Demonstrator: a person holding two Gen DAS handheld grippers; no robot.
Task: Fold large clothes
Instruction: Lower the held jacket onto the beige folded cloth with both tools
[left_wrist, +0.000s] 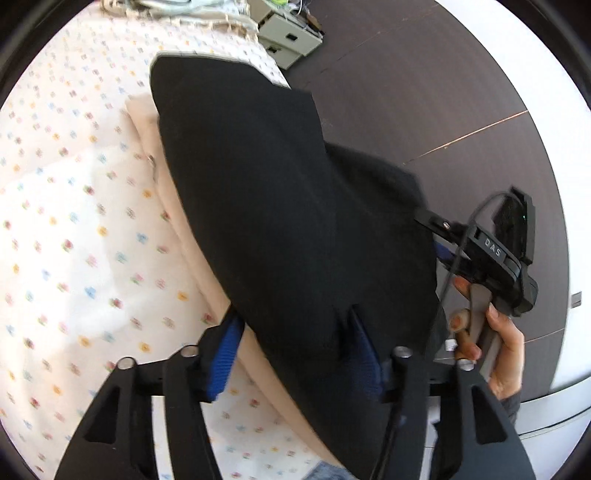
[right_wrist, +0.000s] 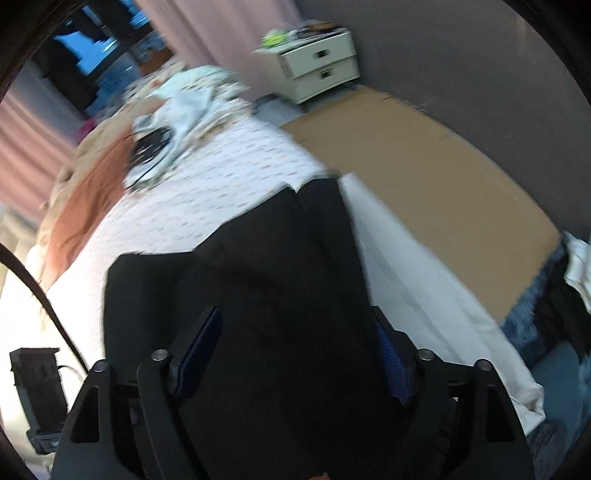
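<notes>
Mid-fold: black garment (left_wrist: 288, 206) compact, not yet released on bed (left_wrist: 74, 221).
Draped between fingers of left gripper (left_wrist: 295, 354) and right gripper (right_wrist: 295, 354); jaws spread, grip unclear.

Black garment (left_wrist: 295, 206) blocks ahead; bare bedsheet (left_wrist: 74, 221) lies open left.

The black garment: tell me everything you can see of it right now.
The black garment is a plain, matte, thick-looking dark cloth with no visible print. It drapes across the floral bedsheet, partly over a cream cloth, reaching the bed's edge. Its near edge lies between the left gripper fingers, which stand apart, and likewise between the right gripper fingers. A firm grip cannot be confirmed.
</notes>
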